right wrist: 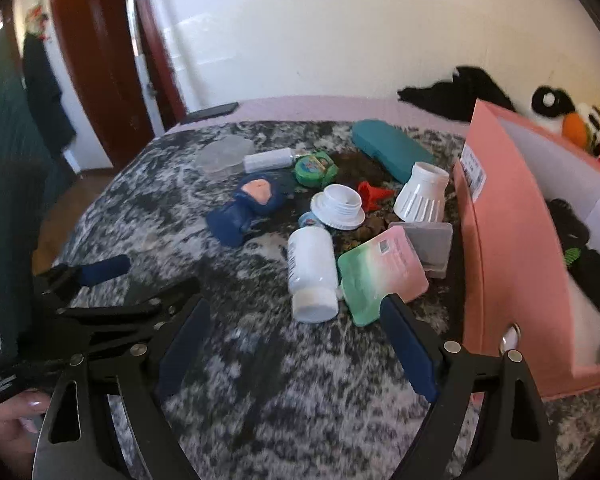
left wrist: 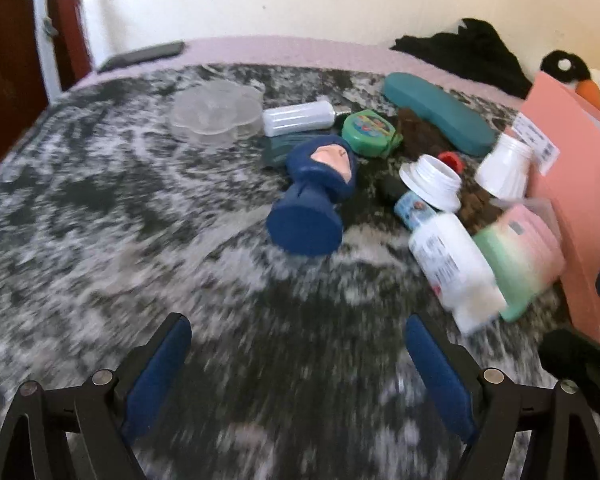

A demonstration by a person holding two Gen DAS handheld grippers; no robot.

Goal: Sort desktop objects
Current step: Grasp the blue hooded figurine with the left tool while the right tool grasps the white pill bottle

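From the left wrist view, your left tool (left wrist: 298, 344) stands wide open and empty over the mottled grey-and-black plush covering (left wrist: 140, 200) of the desk, with the heap to be sorted far and to the right. The blue bust-shaped figure (left wrist: 314, 196) lies on its side nearest you; it looks hard and rounded, so on that soft pile it may roll away if only one finger nudges it. The white plastic bottle (left wrist: 452, 264), smooth and cylindrical, also lies on its side just beside a pink-and-green pouch (left wrist: 520, 256), and a careless reach could drag both. Farther off sit a clear lobed container (left wrist: 216, 114), a teal case (left wrist: 440, 118) and a round green tape-measure-like case (left wrist: 370, 132). From the right wrist view, your right tool (right wrist: 296, 336) is likewise open and holding nothing, close to the bottle (right wrist: 312, 272) and pouch (right wrist: 380, 276). The pink cardboard box (right wrist: 508, 248) stands at the right, very near that tool's right finger; swing wide and you may knock it. The open white ribbed jar (right wrist: 420, 192) and screw lid (right wrist: 338, 206) are light and could tip or scatter.
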